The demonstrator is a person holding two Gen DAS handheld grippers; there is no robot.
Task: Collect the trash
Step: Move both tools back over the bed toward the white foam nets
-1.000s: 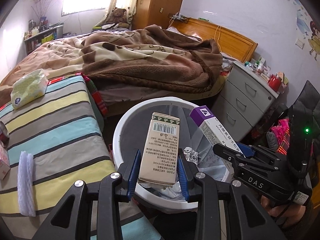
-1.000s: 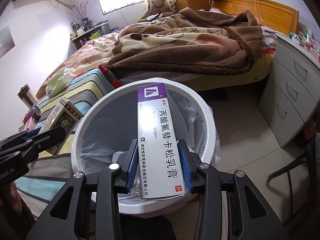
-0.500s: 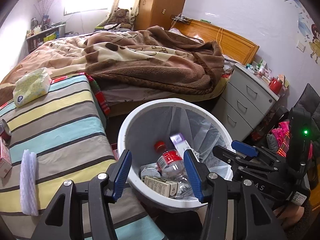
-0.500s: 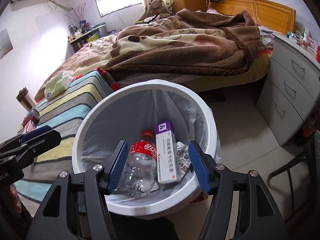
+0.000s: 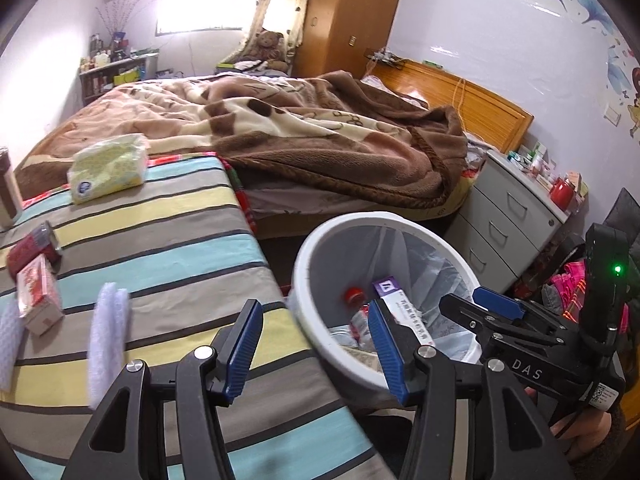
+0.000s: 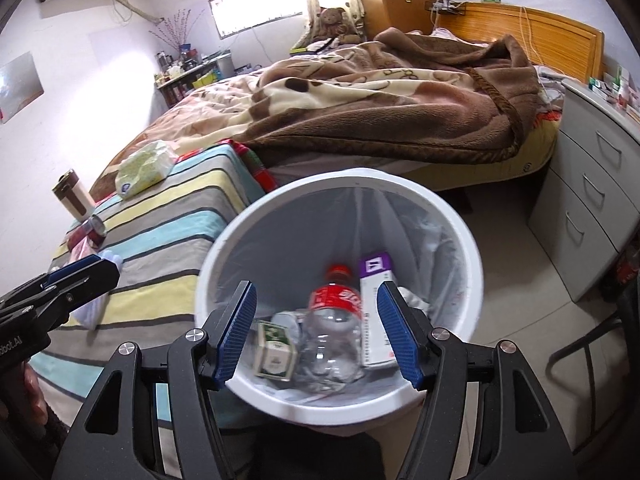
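Here both tools are empty: the left hand-held gripper (image 5: pixel 316 344) has its blue-padded jaws spread wide with nothing between them, over the edge where the striped worktop (image 5: pixel 160 240) meets the white trash bin (image 5: pixel 320 344), and the right hand-held gripper (image 6: pixel 324 332) is likewise spread apart and holds nothing, poised directly above the bin's mouth. The right wrist view looks straight down into the lined trash bin (image 6: pixel 460 240), where a clear plastic bottle (image 6: pixel 332 320) with a red cap and red label lies in the middle, a purple-and-white medicine box (image 6: pixel 374 280) lies just to its right, touching it, and a small green-and-cream carton (image 6: pixel 276 350) leans at its left. The left wrist view shows only the bottle's red cap and the purple end of the medicine box (image 5: pixel 394 300) past its own finger, and the carton cannot be made out there. That view, however, shows more of the worktop: a red-and-white box (image 5: pixel 38 300) beside a tipped red can (image 5: pixel 34 246), a folded white cloth (image 5: pixel 108 340), blurred, and a yellow-green tissue pack (image 5: pixel 108 168) at the far end. The right wrist view adds a brown-and-white tumbler (image 6: pixel 74 198) standing upright on the worktop's far left corner. Beyond lies a bed under a brown blanket (image 6: pixel 400 108).
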